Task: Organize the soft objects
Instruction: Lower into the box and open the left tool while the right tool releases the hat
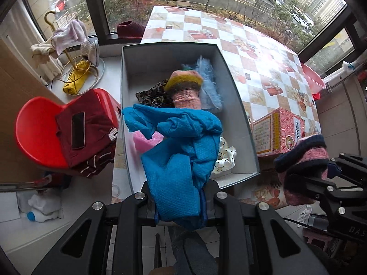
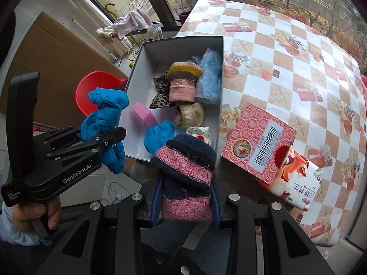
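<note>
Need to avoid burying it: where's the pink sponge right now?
The pink sponge lies in the grey box, against its left wall in the right wrist view, between the leopard cloth and a blue cloth lying in the box.

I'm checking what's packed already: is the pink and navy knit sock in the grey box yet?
Out. The pink and navy knit sock is clamped in the right gripper, short of the grey box.

a table in a checkered picture cloth (image 2: pixel 286 52) fills the right of the frame. on it sit an open grey box (image 2: pixel 219 80) at centre and a red patterned carton (image 2: pixel 257 142) at lower right, touching a printed packet (image 2: pixel 296 183).
</note>
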`<control>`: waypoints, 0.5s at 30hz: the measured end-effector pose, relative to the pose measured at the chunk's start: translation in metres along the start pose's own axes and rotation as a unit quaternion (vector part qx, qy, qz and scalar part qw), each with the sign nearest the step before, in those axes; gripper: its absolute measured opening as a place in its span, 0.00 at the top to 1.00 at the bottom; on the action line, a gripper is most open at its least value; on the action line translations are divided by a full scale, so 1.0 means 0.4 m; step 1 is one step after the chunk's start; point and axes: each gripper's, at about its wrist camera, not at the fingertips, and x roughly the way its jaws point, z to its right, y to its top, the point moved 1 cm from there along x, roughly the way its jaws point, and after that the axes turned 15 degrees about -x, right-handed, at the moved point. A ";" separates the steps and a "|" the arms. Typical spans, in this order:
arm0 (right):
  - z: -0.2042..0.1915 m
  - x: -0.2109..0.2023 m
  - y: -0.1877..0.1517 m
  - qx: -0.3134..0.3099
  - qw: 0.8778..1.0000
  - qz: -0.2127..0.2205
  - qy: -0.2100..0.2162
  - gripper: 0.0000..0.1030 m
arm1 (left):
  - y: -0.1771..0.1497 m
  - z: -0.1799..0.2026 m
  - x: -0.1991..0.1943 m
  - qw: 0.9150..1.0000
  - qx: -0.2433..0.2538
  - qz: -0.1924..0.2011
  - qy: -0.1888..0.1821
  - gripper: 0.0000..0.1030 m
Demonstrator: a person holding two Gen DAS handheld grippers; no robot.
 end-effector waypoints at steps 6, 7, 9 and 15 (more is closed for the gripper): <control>-0.026 0.035 0.067 -0.008 1.000 -0.003 0.008 0.64 | 0.004 -0.018 0.011 1.000 -0.011 -0.002 0.009 0.74; -0.028 0.040 0.073 -0.007 1.000 -0.004 0.008 0.64 | 0.003 -0.021 0.012 1.000 -0.011 -0.002 0.009 0.74; -0.032 0.050 0.076 -0.003 1.000 -0.006 0.014 0.64 | 0.001 -0.023 0.015 1.000 -0.012 -0.004 0.011 0.74; -0.037 0.067 0.069 0.002 1.000 -0.018 0.019 0.64 | 0.004 -0.027 0.029 1.000 -0.013 -0.010 0.017 0.74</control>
